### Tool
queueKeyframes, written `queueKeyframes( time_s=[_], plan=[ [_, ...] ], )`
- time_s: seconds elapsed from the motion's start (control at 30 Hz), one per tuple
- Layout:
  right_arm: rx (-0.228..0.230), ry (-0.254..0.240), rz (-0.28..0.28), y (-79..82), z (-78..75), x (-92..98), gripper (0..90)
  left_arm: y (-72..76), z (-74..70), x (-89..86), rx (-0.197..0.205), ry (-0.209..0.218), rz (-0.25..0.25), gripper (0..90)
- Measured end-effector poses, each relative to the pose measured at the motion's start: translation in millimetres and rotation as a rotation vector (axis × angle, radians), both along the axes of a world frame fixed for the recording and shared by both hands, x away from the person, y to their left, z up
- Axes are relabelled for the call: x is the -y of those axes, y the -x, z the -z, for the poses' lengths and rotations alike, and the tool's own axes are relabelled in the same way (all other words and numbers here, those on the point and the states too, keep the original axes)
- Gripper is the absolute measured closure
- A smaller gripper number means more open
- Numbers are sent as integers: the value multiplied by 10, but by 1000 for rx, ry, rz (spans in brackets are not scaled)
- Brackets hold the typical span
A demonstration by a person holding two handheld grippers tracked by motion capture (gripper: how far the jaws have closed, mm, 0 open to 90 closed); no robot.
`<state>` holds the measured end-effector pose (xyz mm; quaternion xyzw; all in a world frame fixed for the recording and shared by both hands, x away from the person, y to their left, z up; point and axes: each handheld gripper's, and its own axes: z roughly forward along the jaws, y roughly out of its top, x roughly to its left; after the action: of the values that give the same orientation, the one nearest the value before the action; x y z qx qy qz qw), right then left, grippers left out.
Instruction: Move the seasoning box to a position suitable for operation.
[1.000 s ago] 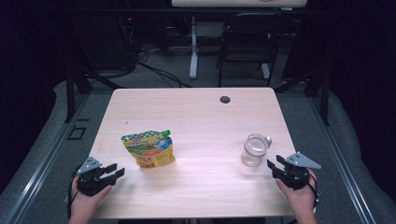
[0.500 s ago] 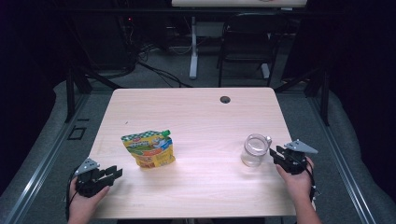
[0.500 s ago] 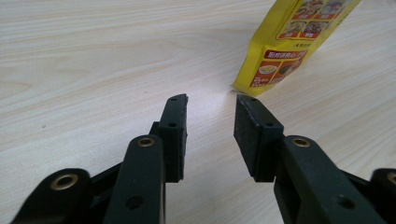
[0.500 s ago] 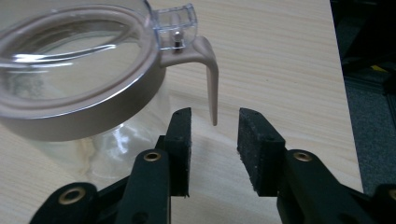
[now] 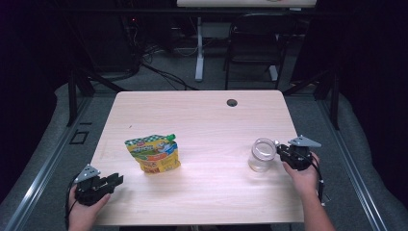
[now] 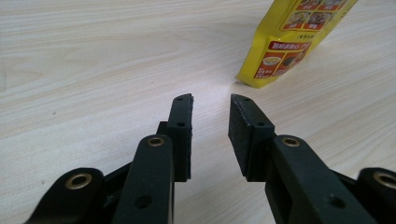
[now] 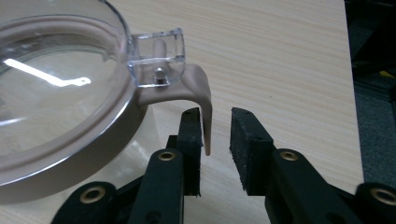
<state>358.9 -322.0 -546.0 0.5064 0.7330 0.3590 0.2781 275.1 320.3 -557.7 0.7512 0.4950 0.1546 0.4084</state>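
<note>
Jar handle (image 7: 198, 95) between right hand-held gripper (image 7: 216, 128) jaws

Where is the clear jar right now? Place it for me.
In the high view the clear jar stands on the table's right side, just left of the right tool, well right of the yellow pouch.

Dim room, lit wooden table

The pale wood table (image 5: 202, 120) stands on grey floor (image 5: 53, 130); at twelve o'clock, a white desk leg (image 5: 199, 53), a dark chair (image 5: 252, 45) and trailing cables (image 5: 159, 72) in shadow.
</note>
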Motion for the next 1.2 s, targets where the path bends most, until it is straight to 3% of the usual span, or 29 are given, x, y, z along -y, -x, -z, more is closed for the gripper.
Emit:
queueKeyframes(
  time_s=[0.1, 0.3, 0.5, 0.93, 1.2],
  plan=[
    [1, -38, -8, -38, 32, 9, 761, 20, 6, -21, -7, -6, -7, 703],
    [-8, -9, -21, -80, 59, -19, 804, 48, 10, -44, -10, -4, -19, 704],
    [0, -19, -16, -83, 68, -43, 854, 49, 12, -47, -13, -6, -21, 705],
    [-11, 3, 39, -9, 24, -109, 861, 38, -1, -39, -5, -2, -17, 707],
    [0, -26, 33, 106, -79, -250, 864, 37, -23, -13, 3, 4, -5, 709]
  ],
)
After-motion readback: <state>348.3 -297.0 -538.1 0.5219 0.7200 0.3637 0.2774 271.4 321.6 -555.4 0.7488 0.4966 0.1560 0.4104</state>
